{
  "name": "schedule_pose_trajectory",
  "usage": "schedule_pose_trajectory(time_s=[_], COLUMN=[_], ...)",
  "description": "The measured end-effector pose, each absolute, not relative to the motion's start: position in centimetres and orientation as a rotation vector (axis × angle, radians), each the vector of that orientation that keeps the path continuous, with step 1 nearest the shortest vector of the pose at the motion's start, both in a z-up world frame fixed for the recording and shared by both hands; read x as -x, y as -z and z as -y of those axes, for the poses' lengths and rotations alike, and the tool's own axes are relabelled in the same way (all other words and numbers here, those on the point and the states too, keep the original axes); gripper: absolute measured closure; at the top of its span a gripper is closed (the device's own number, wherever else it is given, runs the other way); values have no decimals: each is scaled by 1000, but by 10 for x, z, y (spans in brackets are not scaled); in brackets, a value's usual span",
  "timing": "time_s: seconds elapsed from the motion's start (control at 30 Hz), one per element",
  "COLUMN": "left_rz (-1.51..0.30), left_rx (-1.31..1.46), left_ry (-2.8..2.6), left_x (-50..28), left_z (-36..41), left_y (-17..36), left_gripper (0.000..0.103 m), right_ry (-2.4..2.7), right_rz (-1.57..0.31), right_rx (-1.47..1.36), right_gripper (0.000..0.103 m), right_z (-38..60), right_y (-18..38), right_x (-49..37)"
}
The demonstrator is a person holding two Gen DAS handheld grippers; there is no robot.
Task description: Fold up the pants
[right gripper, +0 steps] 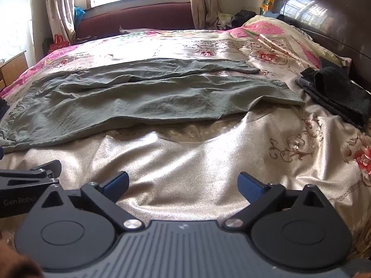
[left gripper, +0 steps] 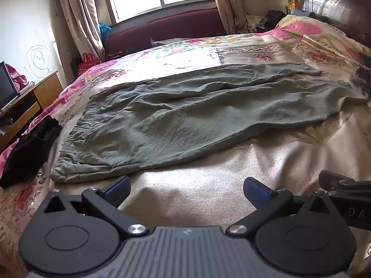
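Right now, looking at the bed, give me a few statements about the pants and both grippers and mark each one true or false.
1. The wrinkled grey-green pants lie spread out on the floral satin bedspread. True.
2. The left gripper is clamped on the waistband. False: its jaws are open and empty, short of the pants.
3. The right gripper is open, holding nothing. True.
4. The pants are already folded into a neat square. False: both legs are stretched out full length.
5. Folded dark clothes sit near the dark wooden headboard. True.

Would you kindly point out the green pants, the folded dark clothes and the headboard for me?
green pants (right gripper: 139,99): right wrist view, middle of the near leg.
folded dark clothes (right gripper: 336,92): right wrist view, top layer.
headboard (right gripper: 324,16): right wrist view, glossy front panel.
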State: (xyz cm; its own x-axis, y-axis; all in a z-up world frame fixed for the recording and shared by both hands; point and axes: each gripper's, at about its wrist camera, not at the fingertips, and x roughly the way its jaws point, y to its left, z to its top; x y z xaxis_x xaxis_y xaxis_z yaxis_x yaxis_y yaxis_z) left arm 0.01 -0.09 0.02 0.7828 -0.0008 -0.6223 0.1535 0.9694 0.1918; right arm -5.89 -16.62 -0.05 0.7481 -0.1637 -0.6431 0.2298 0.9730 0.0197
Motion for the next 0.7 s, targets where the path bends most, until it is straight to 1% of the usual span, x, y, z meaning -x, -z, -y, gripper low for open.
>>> schedule_pose_trajectory(time_s=[0.1,0.13,0.3,0.7], left_rz=[-675,-677,-691,-675], left_rx=[-248,-249,-245,-259], left_ry=[81,80,79,75], left_x=[0,0,-1,3], left_z=[-1,-1,0,3], left_y=[3,3,4,-3], left_gripper=[0,0,0,0], right_ry=[221,219,205,193], right_rz=[-692,-693,-688,-682], right_rx=[-99,-99,-105,-115], right_gripper=[4,4,4,4], right_z=[168,167,160,165], right_y=[-1,7,15,6], right_x=[57,60,61,66])
